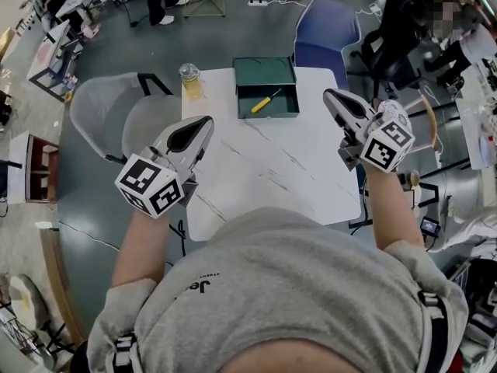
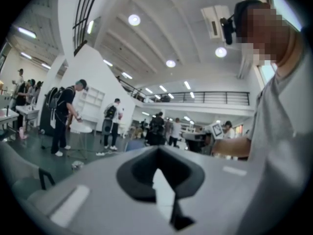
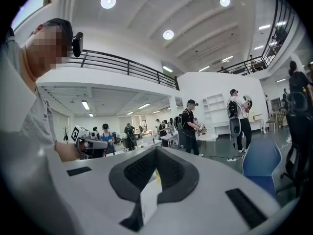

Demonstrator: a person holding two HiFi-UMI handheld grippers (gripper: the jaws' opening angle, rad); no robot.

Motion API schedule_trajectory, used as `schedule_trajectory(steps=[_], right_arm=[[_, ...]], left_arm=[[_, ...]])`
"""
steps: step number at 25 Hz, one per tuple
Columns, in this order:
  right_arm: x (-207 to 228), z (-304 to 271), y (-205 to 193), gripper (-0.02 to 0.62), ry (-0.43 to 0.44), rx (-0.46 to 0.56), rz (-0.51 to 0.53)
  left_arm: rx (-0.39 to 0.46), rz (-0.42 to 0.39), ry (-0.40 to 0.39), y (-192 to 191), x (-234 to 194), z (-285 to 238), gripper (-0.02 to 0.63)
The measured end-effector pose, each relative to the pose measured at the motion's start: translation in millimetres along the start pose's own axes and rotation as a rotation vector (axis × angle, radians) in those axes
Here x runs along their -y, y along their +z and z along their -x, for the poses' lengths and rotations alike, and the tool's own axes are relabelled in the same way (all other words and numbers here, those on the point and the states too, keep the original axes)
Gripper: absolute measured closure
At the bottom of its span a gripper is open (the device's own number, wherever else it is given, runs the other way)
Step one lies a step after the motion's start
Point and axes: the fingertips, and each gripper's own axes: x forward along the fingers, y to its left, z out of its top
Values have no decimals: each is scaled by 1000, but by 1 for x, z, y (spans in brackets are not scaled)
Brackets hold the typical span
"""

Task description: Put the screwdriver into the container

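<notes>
A yellow-handled screwdriver (image 1: pixel 265 101) lies inside the open green container (image 1: pixel 268 116) at the far middle of the white marble table (image 1: pixel 272 169). My left gripper (image 1: pixel 206 123) is held up over the table's left edge, well short of the container, with its jaws shut and nothing between them. My right gripper (image 1: pixel 330 95) is raised at the table's right edge, just right of the container, also shut and empty. Both gripper views look out across the hall: in the left gripper (image 2: pixel 157 148) view and the right gripper (image 3: pixel 156 148) view the jaw tips meet. Neither view shows the container.
A glass jar (image 1: pixel 190 81) with yellowish contents stands at the table's far left corner. A blue chair (image 1: pixel 326 37) is behind the table and grey chairs (image 1: pixel 116 111) stand to its left. Several people stand and work around the hall.
</notes>
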Motion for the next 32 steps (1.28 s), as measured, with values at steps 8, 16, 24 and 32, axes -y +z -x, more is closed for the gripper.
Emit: schedule_trajectory(steps=[8,16,24,32], right_arm=[[0,50,11,588,86,-18,65],[11,97,4,588,124,2,27],[16,120,2,588,87,18,47],[7,120,0,588,88,2,59]], left_arm=[[60,1,115,16,54,-23,603],[80,-16,157,19,109,-52,603],[64,-30,161,14,133,-47,603],[63,-47,161,22,134,-39,603]])
